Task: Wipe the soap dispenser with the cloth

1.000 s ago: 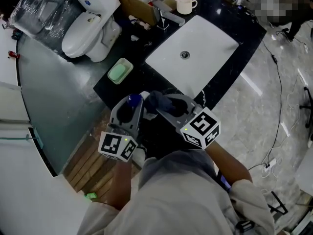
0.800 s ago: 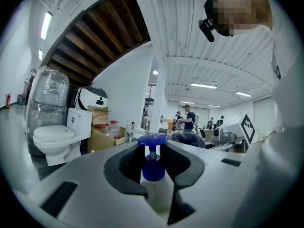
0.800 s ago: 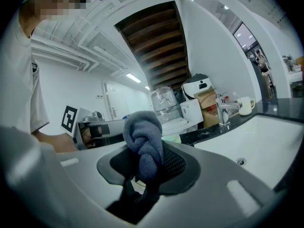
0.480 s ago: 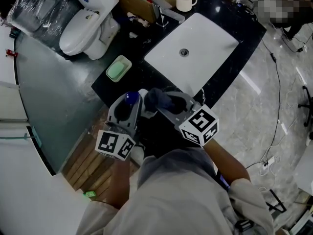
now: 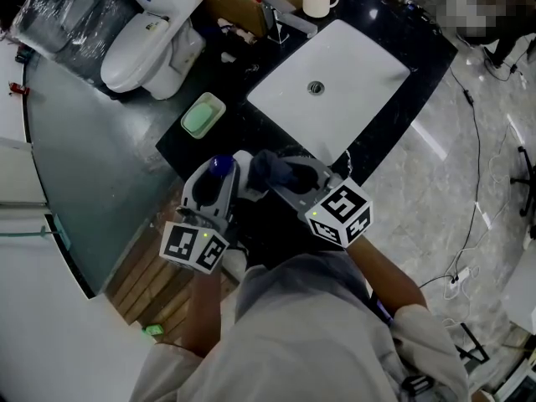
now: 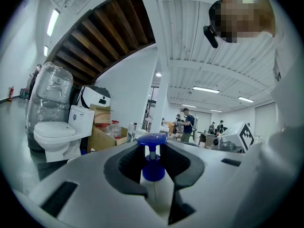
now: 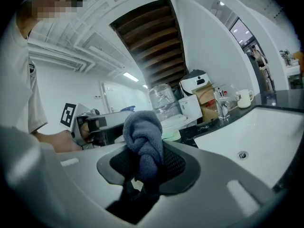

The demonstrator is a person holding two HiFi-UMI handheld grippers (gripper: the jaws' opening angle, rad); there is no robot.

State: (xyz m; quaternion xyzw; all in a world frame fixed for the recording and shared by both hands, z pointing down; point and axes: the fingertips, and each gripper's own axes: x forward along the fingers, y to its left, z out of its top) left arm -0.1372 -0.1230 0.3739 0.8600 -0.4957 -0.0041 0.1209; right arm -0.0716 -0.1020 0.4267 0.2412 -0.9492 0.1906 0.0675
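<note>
You hold the soap dispenser (image 6: pixel 153 171) clamped in your left gripper (image 5: pixel 214 177), the pads closed on the white bottle with its blue pump head standing upright between the jaws. Your right gripper (image 5: pixel 278 174) is clenched on the cloth (image 7: pixel 144 141), a dark blue-grey wad twisted into a knot that bulges out past the jaw tips.

From the head view, both grippers meet close in front of your body, above the near left edge of the black desk (image 5: pixel 251 128). The cloth sits just to the right of the dispenser. Whether the two are touching cannot be made out.

Beyond your grippers, a white rectangular sink (image 5: pixel 356 74) is set into the desk. A chrome tap (image 5: pixel 285 22) stands at its far side, and a white cup (image 5: pixel 316 2) stands farther off to the right of the tap. A green soap dish (image 5: pixel 203 117) rests on the desk to the left of the sink, well apart from the dispenser. On the floor at far left stands a white toilet (image 5: pixel 142 44), with a cardboard box (image 5: pixel 230 7) just to its right.
</note>
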